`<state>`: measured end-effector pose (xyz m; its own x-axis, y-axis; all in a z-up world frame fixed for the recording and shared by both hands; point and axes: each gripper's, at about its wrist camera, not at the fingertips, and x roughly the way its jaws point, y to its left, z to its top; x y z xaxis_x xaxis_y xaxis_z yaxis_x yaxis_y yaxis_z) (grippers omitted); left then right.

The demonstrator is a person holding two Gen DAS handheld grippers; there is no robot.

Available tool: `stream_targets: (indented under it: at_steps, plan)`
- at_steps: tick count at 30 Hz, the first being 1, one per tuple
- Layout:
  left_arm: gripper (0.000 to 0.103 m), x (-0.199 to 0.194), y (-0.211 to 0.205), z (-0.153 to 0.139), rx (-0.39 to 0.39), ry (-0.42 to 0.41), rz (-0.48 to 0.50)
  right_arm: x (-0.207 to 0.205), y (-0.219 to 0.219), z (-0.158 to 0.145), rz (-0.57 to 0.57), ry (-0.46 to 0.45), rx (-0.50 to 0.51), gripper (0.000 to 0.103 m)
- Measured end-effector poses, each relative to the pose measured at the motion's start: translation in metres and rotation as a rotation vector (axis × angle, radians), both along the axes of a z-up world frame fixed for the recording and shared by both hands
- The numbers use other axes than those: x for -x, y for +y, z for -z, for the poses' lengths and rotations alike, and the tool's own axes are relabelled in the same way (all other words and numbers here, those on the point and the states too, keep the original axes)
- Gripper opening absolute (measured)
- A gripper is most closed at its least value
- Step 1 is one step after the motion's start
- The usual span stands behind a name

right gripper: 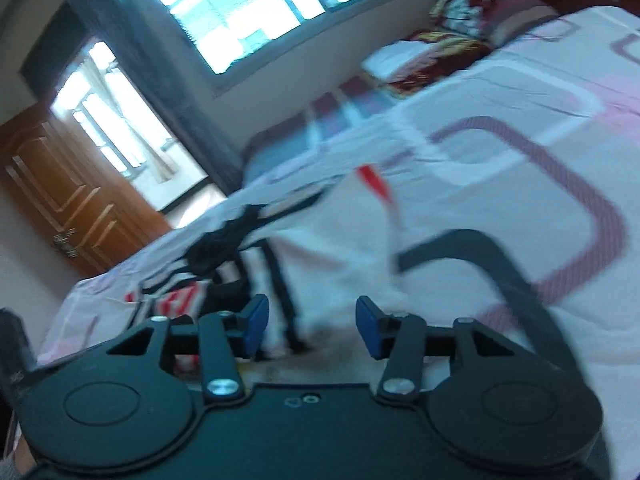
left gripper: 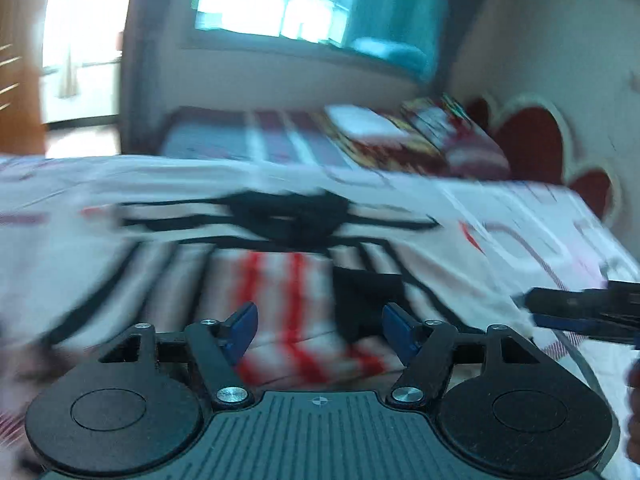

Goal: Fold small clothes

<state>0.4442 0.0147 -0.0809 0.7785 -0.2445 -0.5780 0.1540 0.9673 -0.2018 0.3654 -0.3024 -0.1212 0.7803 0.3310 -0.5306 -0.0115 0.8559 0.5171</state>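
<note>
Your left gripper w/ blue pads is spread, nothing pinched; right gripper too, jaws apart over cloth. Below lies the white garment w/ black stripes and red print, spread flat on the white bedsheet w/ pink squares; blur hides its long axis.

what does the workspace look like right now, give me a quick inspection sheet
surface: bed sheet, white with pink and purple squares
job's things: white garment with black and red stripes, lying on the sheet, blurred
clutter: red patterned bedding at the far end
grippers: left gripper open, nothing between its pads; right gripper open over the garment, also seen in the left view
cables: dark strap curving by the right gripper
surroundings: window, wooden door
</note>
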Motion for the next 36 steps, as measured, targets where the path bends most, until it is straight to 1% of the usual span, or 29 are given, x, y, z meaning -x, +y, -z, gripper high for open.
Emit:
stream_targets:
  at_steps: [1, 3, 4, 6, 8, 10, 11, 12, 13, 15, 16, 17, 19, 21, 22, 24, 25, 28, 30, 31, 33, 34, 36]
  plan:
    - [0.069, 0.009, 0.022, 0.000, -0.017, -0.007, -0.050, -0.007, 0.011, 0.001, -0.030, 0.000, -0.013, 0.047]
    - [0.069, 0.029, 0.063, 0.006, -0.106, -0.023, -0.150, -0.023, 0.034, 0.006, -0.076, 0.016, -0.046, 0.046]
    - [0.069, 0.035, 0.080, 0.011, -0.133, -0.015, -0.183, -0.031, 0.044, 0.011, -0.093, 0.027, -0.053, 0.046]
    - [0.069, 0.040, 0.112, 0.019, -0.163, 0.020, -0.218, -0.047, 0.061, 0.021, -0.102, 0.056, -0.060, 0.046]
    - [0.069, 0.036, 0.132, 0.029, -0.172, 0.032, -0.217, -0.062, 0.070, 0.030, -0.079, 0.084, -0.063, 0.046]
    - [0.069, 0.027, 0.137, 0.037, -0.171, 0.035, -0.197, -0.072, 0.074, 0.038, -0.049, 0.114, -0.084, 0.046]
    - [0.069, 0.027, 0.140, 0.038, -0.183, 0.025, -0.193, -0.074, 0.076, 0.042, -0.041, 0.119, -0.097, 0.045]
    - [0.069, 0.022, 0.143, 0.042, -0.180, 0.028, -0.193, -0.075, 0.079, 0.043, -0.035, 0.118, -0.093, 0.045]
    - [0.069, 0.016, 0.147, 0.047, -0.160, 0.045, -0.194, -0.075, 0.083, 0.043, -0.034, 0.116, -0.080, 0.042]
    - [0.069, 0.003, 0.143, 0.061, -0.147, 0.073, -0.185, -0.074, 0.090, 0.043, -0.027, 0.108, -0.034, 0.033]
    - [0.069, 0.002, 0.141, 0.064, -0.165, 0.075, -0.171, -0.074, 0.093, 0.043, -0.024, 0.106, -0.003, 0.027]
    - [0.069, 0.002, 0.138, 0.065, -0.186, 0.066, -0.162, -0.075, 0.095, 0.043, -0.022, 0.105, 0.032, 0.018]
    - [0.068, -0.003, 0.140, 0.069, -0.182, 0.065, -0.166, -0.074, 0.097, 0.038, -0.031, 0.092, 0.089, 0.004]
    - [0.058, -0.007, 0.147, 0.069, -0.156, 0.071, -0.184, -0.066, 0.092, 0.025, -0.018, 0.039, 0.123, 0.004]
    - [0.055, -0.008, 0.150, 0.068, -0.151, 0.072, -0.184, -0.059, 0.088, 0.015, -0.014, 0.000, 0.137, 0.004]
    - [0.055, -0.009, 0.152, 0.070, -0.155, 0.074, -0.169, -0.047, 0.083, 0.002, -0.002, -0.050, 0.189, 0.004]
    - [0.055, -0.009, 0.151, 0.070, -0.161, 0.072, -0.163, -0.042, 0.081, 0.001, 0.008, -0.055, 0.215, 0.004]
    - [0.055, -0.010, 0.151, 0.070, -0.162, 0.076, -0.156, -0.045, 0.073, 0.019, 0.019, 0.024, 0.221, 0.004]
    - [0.055, -0.010, 0.153, 0.066, -0.152, 0.075, -0.163, -0.043, 0.073, 0.023, 0.030, 0.026, 0.208, 0.004]
    - [0.055, -0.010, 0.152, 0.065, -0.160, 0.070, -0.163, -0.041, 0.074, 0.023, 0.037, 0.020, 0.207, 0.004]
    - [0.056, -0.013, 0.149, 0.070, -0.207, 0.088, -0.155, -0.038, 0.072, 0.021, 0.048, 0.008, 0.199, 0.003]
    - [0.056, -0.013, 0.147, 0.071, -0.215, 0.082, -0.151, -0.038, 0.073, 0.023, 0.055, 0.013, 0.218, 0.003]
    - [0.056, -0.012, 0.146, 0.069, -0.240, 0.081, -0.133, -0.046, 0.076, 0.037, 0.047, 0.079, 0.253, 0.003]
